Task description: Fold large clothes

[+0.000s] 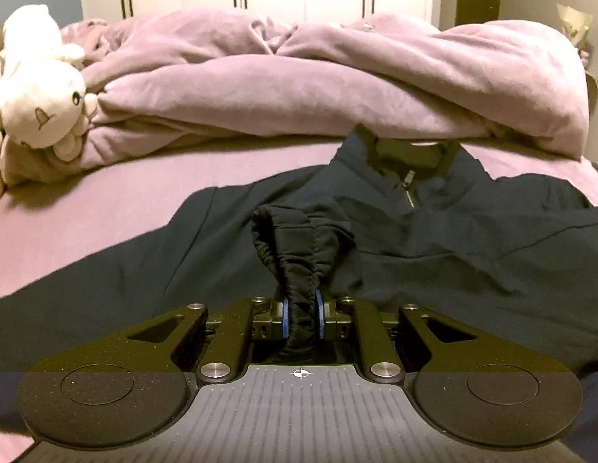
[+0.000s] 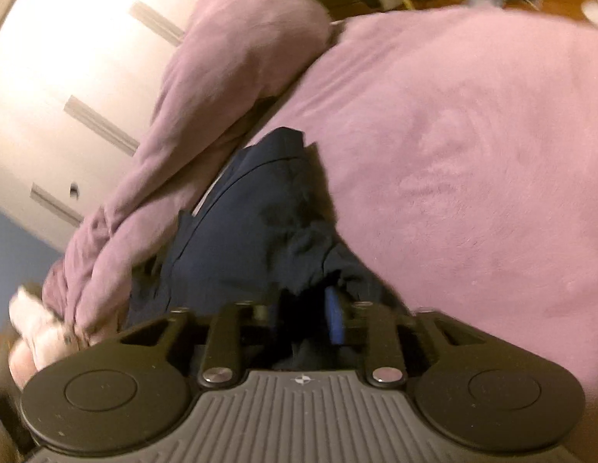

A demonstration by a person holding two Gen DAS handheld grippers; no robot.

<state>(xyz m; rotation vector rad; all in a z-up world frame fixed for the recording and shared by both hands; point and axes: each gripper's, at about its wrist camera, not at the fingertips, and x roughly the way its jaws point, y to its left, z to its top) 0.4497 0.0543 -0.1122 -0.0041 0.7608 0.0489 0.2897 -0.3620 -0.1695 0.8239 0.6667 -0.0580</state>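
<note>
The dark navy zip-neck jacket [image 1: 433, 239] lies spread on the bed's mauve sheet [image 1: 125, 193], collar toward the rumpled mauve duvet [image 1: 299, 88] and the cream plush toy [image 1: 40, 100] at the far edge. The left gripper [image 1: 300, 318] has its jaws pressed together on the gathered elastic cuff [image 1: 295, 247] of a sleeve, which is raised over the jacket's chest. The right gripper [image 2: 306, 320] appears to pinch navy fabric too, though motion blur hides the contact, so the jaw state cannot be confirmed. The step in hand is judged to be folding the sleeve inward across the body. Carry the cuff low and level across the chest, keep the sleeve taut enough to prevent bunching, align it with the zip line, and part the jaws only once the fabric rests flat.
</note>
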